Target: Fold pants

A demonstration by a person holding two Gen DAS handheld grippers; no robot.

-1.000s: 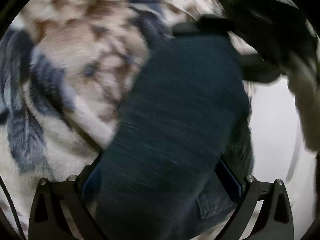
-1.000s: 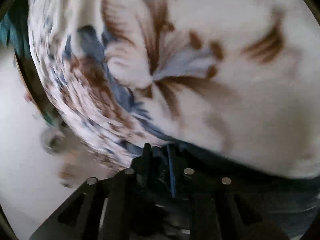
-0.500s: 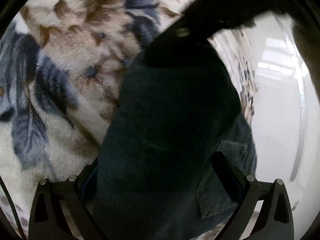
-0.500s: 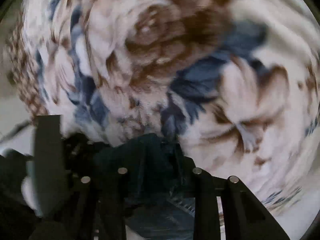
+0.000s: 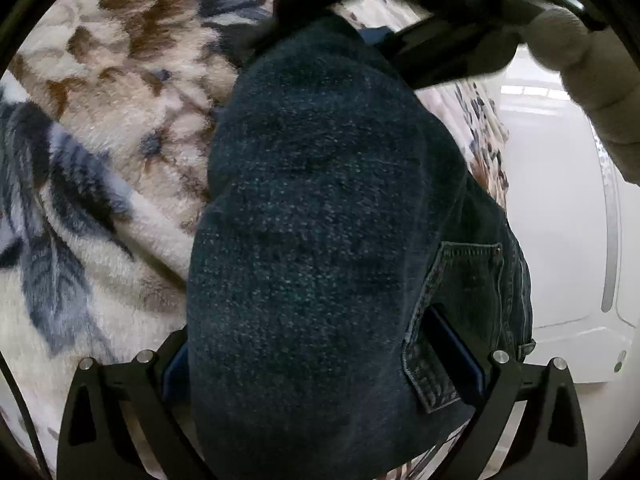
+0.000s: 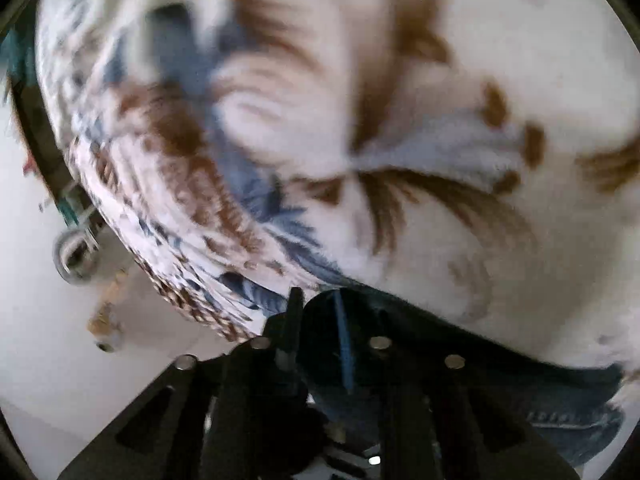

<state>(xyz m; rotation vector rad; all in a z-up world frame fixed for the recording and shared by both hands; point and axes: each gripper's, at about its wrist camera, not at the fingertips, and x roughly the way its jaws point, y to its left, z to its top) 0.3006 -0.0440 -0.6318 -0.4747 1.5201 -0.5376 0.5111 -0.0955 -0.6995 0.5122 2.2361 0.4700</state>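
Observation:
Dark blue denim pants (image 5: 320, 220) fill the middle of the left wrist view, folded over themselves, with a back pocket (image 5: 468, 280) showing at the right. My left gripper (image 5: 320, 360) has its jaws wide apart on either side of the thick fold; the cloth lies between them. My right gripper (image 6: 336, 344) is shut on the pants' dark edge (image 6: 420, 340), low in the blurred right wrist view. It also shows as a dark shape at the top of the left wrist view (image 5: 440, 48), at the far end of the pants.
A fluffy blanket with brown and blue flowers (image 5: 100, 140) covers the bed under the pants; it also fills the right wrist view (image 6: 400, 140). White floor (image 5: 560, 200) lies past the bed's right edge. A person's sleeve (image 5: 592, 80) is at the upper right.
The right gripper has swung with the pants' end in it; its view spun over the blanket and back. The pants' far end has been carried further over. The left gripper stays around the fold.

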